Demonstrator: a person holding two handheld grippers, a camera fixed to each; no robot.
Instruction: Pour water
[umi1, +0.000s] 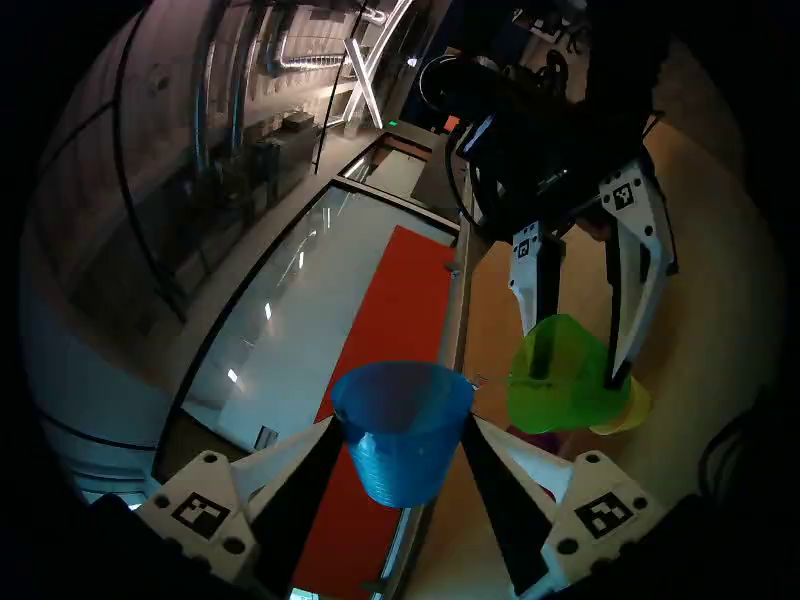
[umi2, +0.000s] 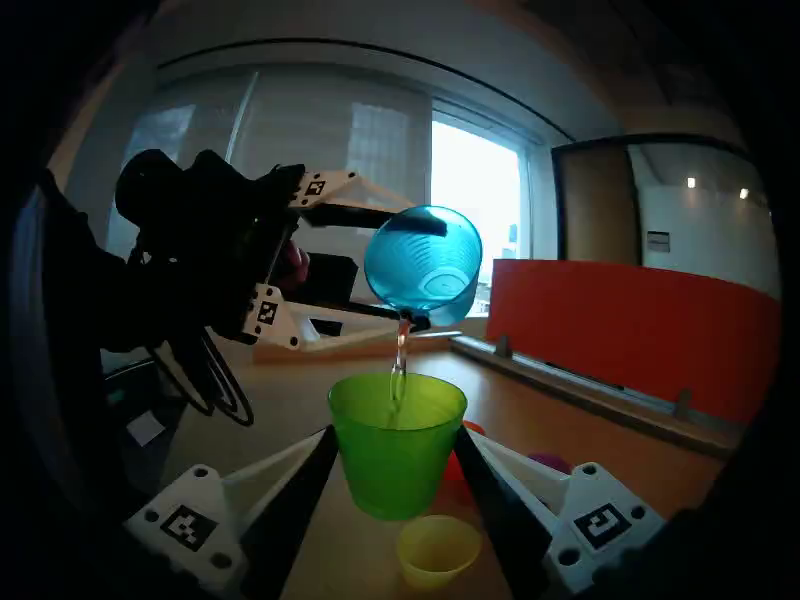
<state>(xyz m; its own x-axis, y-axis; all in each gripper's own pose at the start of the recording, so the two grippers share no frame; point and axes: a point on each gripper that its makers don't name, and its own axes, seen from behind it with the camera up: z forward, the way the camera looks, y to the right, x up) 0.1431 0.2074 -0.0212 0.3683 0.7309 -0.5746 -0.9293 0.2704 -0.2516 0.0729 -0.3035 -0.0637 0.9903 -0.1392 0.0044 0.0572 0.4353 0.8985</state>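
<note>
- The left tongs are closed to the width of a blue cup, with one finger pressing on each side of its wall.
- In the right gripper view the blue cup is tipped onto its side, just above a green cup.
- A thin stream of water falls from the blue cup's lower lip into the green cup's open mouth.
- The right tongs clasp the green cup from both sides, fingers against its wall, and hold it upright.
- I cannot tell whether the green cup's base touches the wooden worktop.
- A small yellow cup stands open on the worktop just beside the green cup, on the side away from the partition edge.
- A red partition runs along one edge of the worktop, well apart from the cups.
- A red-orange thing and a purple thing lie on the worktop behind the green cup, between it and the partition edge. Both are too hidden to make out.
</note>
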